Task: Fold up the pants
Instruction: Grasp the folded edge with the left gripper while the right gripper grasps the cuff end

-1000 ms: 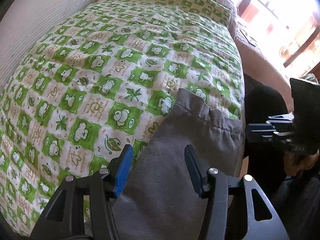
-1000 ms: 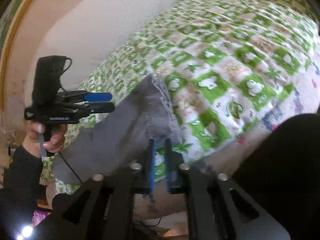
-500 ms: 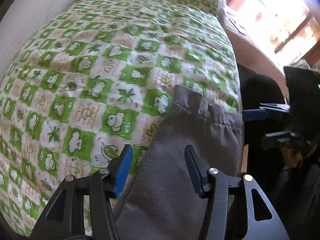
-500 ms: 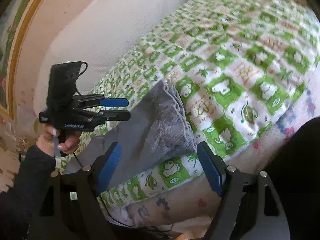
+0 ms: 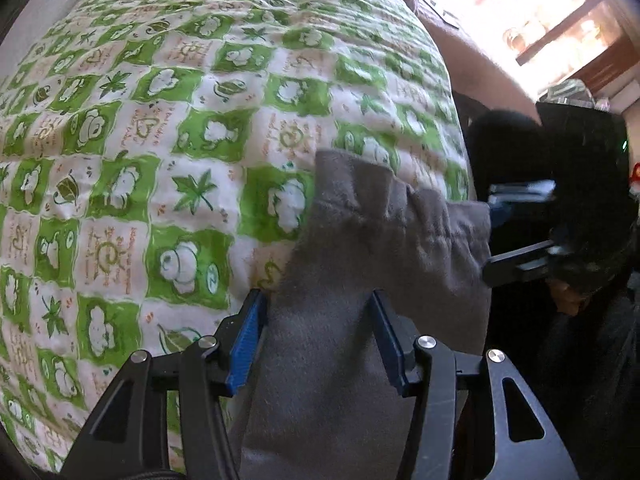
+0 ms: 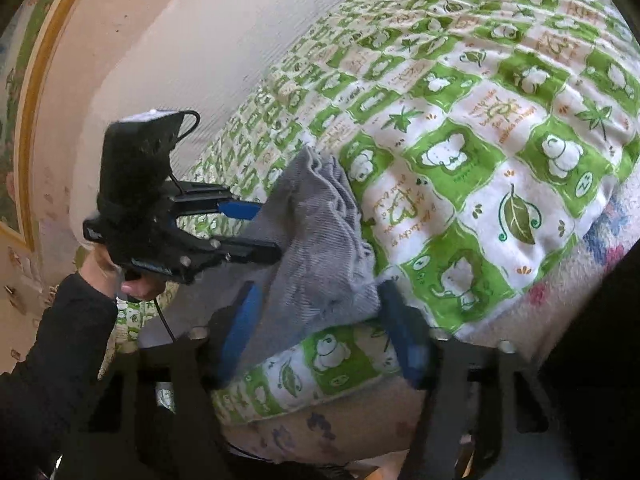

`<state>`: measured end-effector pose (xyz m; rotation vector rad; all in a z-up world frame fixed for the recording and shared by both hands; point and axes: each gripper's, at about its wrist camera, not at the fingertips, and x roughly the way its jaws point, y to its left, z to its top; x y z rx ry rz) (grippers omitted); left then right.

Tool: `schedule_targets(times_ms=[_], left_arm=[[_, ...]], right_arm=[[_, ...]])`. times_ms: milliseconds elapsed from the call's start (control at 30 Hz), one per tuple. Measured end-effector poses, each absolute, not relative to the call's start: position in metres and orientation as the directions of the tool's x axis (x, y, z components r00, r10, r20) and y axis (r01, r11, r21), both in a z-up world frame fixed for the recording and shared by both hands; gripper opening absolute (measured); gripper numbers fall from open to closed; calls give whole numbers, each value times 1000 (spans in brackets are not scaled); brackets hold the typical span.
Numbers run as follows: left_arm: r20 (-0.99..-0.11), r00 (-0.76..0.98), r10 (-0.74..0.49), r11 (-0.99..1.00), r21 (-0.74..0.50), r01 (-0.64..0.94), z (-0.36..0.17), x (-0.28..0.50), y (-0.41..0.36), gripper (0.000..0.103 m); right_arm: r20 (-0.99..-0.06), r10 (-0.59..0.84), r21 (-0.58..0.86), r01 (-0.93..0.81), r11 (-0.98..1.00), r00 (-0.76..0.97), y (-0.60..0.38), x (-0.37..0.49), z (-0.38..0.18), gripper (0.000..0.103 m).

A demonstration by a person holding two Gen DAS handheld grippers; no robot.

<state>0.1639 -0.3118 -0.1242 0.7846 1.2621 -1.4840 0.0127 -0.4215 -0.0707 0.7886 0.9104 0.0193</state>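
We've got a bed w/ a quilt [image 5: 168, 128] in green-and-white checks, printed w/ leaves, suns and small animals, lying a bit puffy. Cream wall [image 6: 192, 40] runs along the far side of the bed; a gold-edged frame [image 6: 28, 92] is on it at left. Bright window [image 5: 532, 12] past the bed in the left wrist view, blown out. Grey pants [image 5: 360, 280] lie at the quilt's near edge, gathered waistband up on the quilt, the rest hanging over the side. Our left gripper [image 5: 316, 340] is spread, jaws either side of the fabric, not pinching. Our right gripper [image 6: 320, 328] is closing, the bunched waistband end between its jaws; pads not clearly pressing yet. A dark sleeve [image 6: 52, 360] shows behind the left tool.
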Motion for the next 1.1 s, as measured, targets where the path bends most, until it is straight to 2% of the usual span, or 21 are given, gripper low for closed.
schedule_targets(times_ms=[33, 67, 400, 600, 833, 1100], left_arm=[[-912, -301, -277, 37, -323, 946, -124, 165, -315, 51], [-911, -302, -282, 32, -324, 946, -123, 165, -317, 47], [-894, -309, -325, 10, -330, 944, -119, 158, -326, 16], [-878, -295, -376, 9, -321, 947, -107, 157, -314, 10], [-844, -288, -454, 29, -336, 941, -85, 163, -290, 9], [-808, -236, -539, 87, -333, 939, -56, 170, -241, 9]], right_arm=[[-698, 340, 624, 302, 721, 630, -423, 13, -72, 40], [-697, 347, 627, 299, 719, 628, -423, 13, -73, 35], [-681, 341, 603, 232, 764, 647, -414, 15, -62, 28], [-664, 339, 588, 186, 787, 667, -407, 13, -49, 26], [-638, 349, 567, 112, 816, 686, -391, 16, -29, 24], [-589, 435, 561, -43, 827, 681, -355, 33, -3, 24]])
